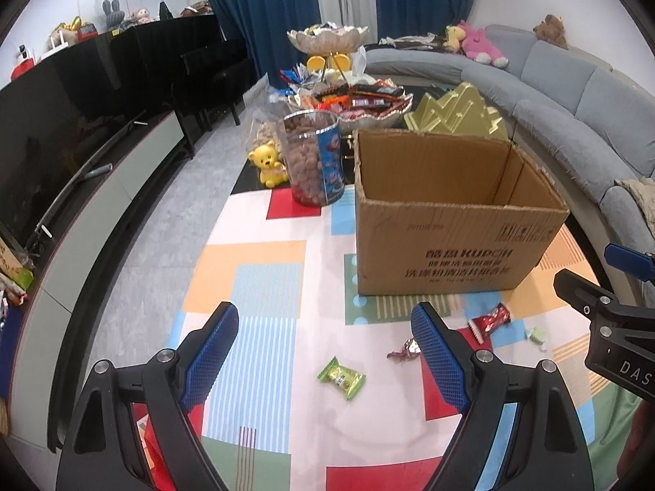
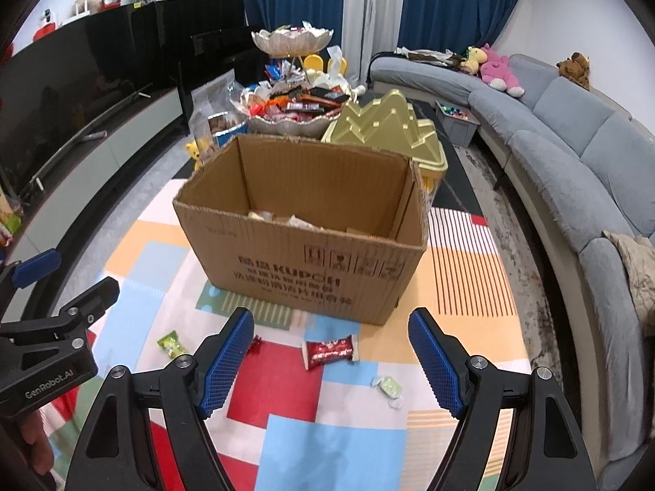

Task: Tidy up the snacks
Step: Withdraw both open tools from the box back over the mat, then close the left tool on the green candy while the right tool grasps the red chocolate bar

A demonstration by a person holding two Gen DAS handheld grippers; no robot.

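Left gripper [image 1: 325,352] and right gripper [image 2: 329,364], jaws apart and empty, above a patterned desk [image 2: 286,442]. Open cardboard box [image 2: 311,253] stands ahead, wrappers visible inside. Loose before it: green snack [image 1: 342,378], red snack [image 2: 330,351], pale candy [image 2: 387,386].

Bright, sharp ctr; fisheye-warped edges

Blue curtains [image 2: 450,4] hang at the far wall. A grey sofa [image 2: 573,155] curves along the right (plush toys on top); a black TV [image 1: 45,135] stands left on grey floor [image 1: 163,221].
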